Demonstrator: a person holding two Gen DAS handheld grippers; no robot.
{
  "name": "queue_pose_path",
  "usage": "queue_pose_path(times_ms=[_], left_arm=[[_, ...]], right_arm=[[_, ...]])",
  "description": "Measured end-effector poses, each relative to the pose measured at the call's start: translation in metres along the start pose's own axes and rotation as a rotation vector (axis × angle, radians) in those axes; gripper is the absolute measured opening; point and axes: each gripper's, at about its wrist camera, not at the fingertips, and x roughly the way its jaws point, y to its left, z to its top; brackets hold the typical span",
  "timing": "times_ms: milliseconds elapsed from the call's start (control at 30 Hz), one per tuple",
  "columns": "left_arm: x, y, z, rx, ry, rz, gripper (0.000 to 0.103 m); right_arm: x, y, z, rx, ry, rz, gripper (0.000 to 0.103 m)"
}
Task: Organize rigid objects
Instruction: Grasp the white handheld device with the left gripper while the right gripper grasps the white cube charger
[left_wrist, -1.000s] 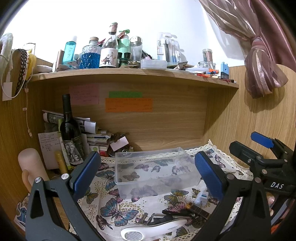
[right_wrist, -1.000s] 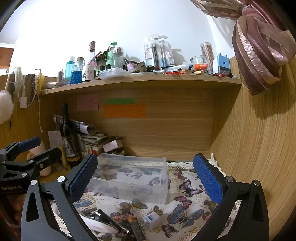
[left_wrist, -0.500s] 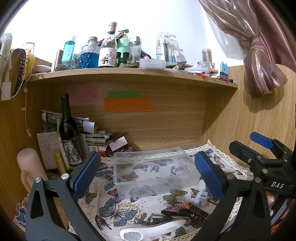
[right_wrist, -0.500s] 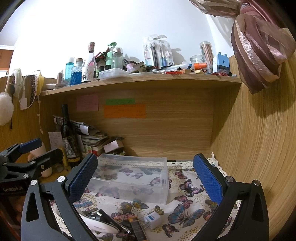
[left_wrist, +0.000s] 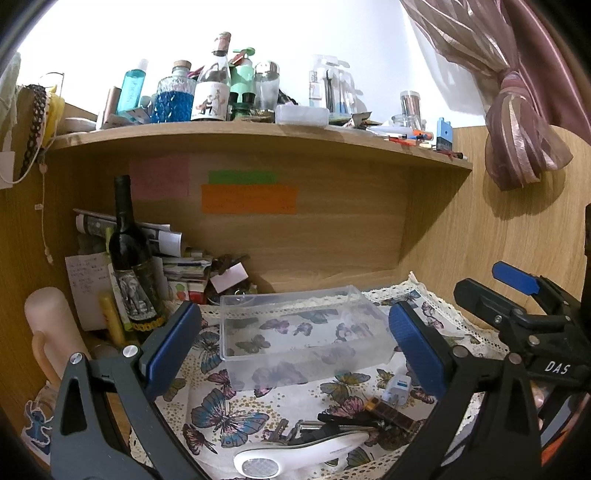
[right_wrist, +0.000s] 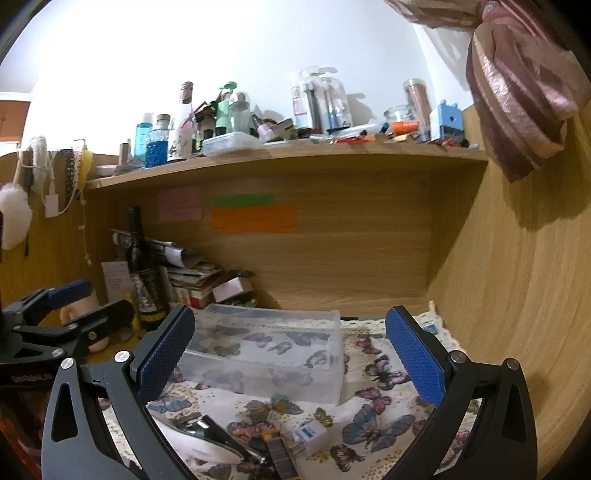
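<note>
A clear plastic box (left_wrist: 303, 336) stands empty on a butterfly-print cloth (left_wrist: 229, 410) under the shelf; it also shows in the right wrist view (right_wrist: 266, 354). In front of it lie a white oval device (left_wrist: 295, 450), a small white plug adapter (left_wrist: 397, 389), a brown-black stick (left_wrist: 391, 411) and dark metal clips (left_wrist: 332, 424). My left gripper (left_wrist: 291, 343) is open and empty, held above the cloth short of the box. My right gripper (right_wrist: 288, 350) is open and empty, to the right of the left one. The adapter (right_wrist: 310, 439) and the white device (right_wrist: 207, 439) lie just below it.
A dark wine bottle (left_wrist: 131, 266) and stacked papers (left_wrist: 177, 262) stand at the back left. A pink cylinder (left_wrist: 51, 332) is at the far left. The upper shelf (left_wrist: 258, 136) is crowded with bottles. A wooden side wall (right_wrist: 517, 295) closes the right.
Both views have drifted very slightly; the grippers stay open and nothing on the cloth has moved.
</note>
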Motion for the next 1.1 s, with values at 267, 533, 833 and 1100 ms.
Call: queue_pose_path(times_ms=[267,533,833,1100], left_arm=[[0.011,0.020,-0.012,-0.035,0.065,0.040,0.085],[0.022,0.045,-0.047,-0.083,0.198,0.113,0.082],[0.042,0.043,-0.102,-0.147,0.385,0.090,0.082],[0.043,0.034,-0.131,-0.128,0.478,0.081,0.084]], right_arm=[[0.013,-0.004,-0.015,-0.017,0.074,-0.002,0.088],[0.026,-0.017,-0.044,-0.012,0.197,-0.021,0.072],[0.038,-0.030,-0.078,0.009,0.327,-0.029,0.071],[0.045,-0.041,-0.104,0.051,0.435,-0.021,0.071]])
